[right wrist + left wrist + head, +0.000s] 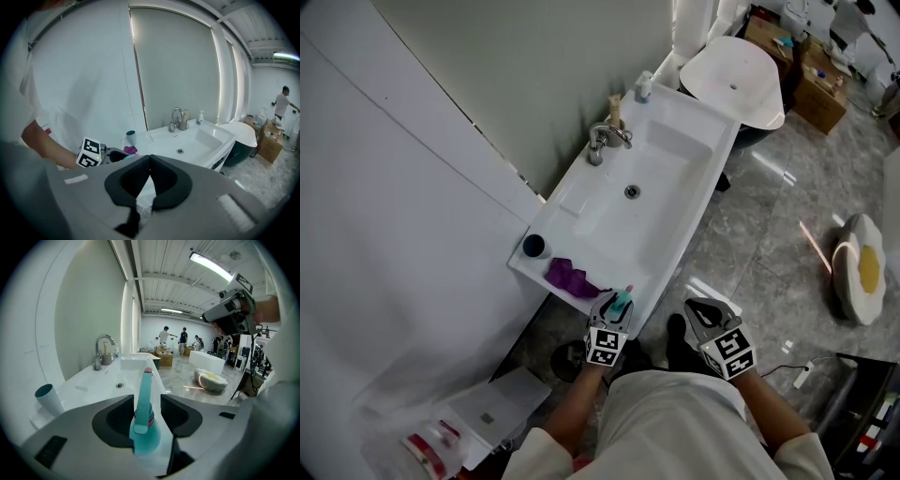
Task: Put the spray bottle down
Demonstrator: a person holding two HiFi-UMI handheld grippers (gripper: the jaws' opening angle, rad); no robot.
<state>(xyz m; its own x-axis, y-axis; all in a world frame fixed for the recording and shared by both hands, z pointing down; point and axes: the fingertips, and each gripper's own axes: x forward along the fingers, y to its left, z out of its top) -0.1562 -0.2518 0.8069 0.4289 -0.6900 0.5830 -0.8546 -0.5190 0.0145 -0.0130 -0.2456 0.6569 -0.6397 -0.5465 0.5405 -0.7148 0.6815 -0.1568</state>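
On the near rim of the sink (567, 202) the spray bottle (142, 437) apparently rested, so the left tool (147, 399) stood wide around its neck.

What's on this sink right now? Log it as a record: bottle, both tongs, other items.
setting: white sink against a wall, faucet at its back
spray bottle: teal, upright at the sink's front edge, beside the purple cloth
left tongs: open, bottle between the jaws, a gap showing on one side
right tongs: shut, empty, held in front of the sink
other items: dark cup at the corner by the cloth; soap dispenser at the far end
task status: bottle looks set down; left tongs not yet withdrawn
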